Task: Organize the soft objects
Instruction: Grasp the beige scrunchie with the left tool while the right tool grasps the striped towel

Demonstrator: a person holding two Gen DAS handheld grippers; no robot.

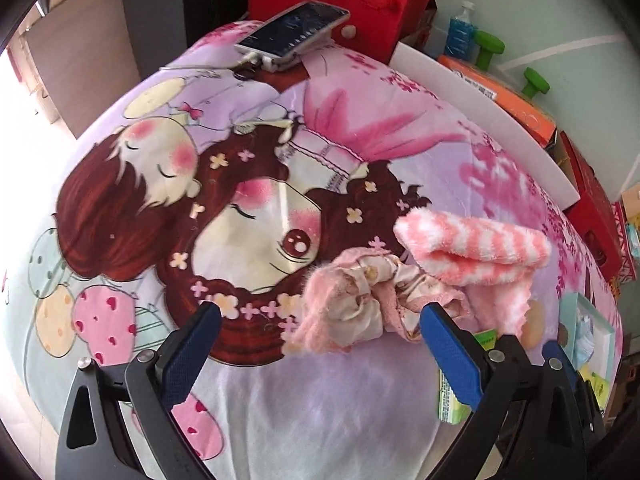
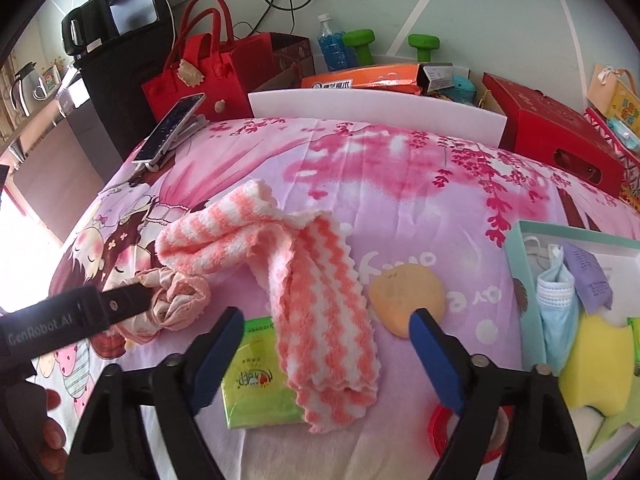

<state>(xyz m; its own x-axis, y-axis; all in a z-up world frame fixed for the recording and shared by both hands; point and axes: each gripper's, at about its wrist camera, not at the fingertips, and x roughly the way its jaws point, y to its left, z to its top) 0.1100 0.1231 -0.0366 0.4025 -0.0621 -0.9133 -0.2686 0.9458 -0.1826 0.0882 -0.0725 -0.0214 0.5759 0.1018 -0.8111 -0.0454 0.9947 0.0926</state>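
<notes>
A pink scrunchie [image 1: 360, 300] lies on the cartoon blanket, just ahead of my open left gripper [image 1: 320, 318]; it also shows in the right wrist view [image 2: 176, 300], where the left gripper's finger touches it. A pink-and-white striped fuzzy sock [image 1: 476, 246] lies to its right, seen in the right view too [image 2: 218, 236]. A striped coral cloth [image 2: 324, 312] lies between the fingers of my open right gripper [image 2: 326, 334], partly covering a green tissue pack [image 2: 256, 380]. An orange sponge [image 2: 406, 294] sits by the right finger. Both grippers are empty.
An open teal box [image 2: 516, 264] at right holds a blue face mask [image 2: 556, 304] and a yellow sponge [image 2: 596, 364]. A red ring [image 2: 436, 430] lies under the right finger. A phone [image 2: 170, 128] sits at the blanket's far left, a white board [image 2: 376, 114] and red bag [image 2: 192, 76] behind.
</notes>
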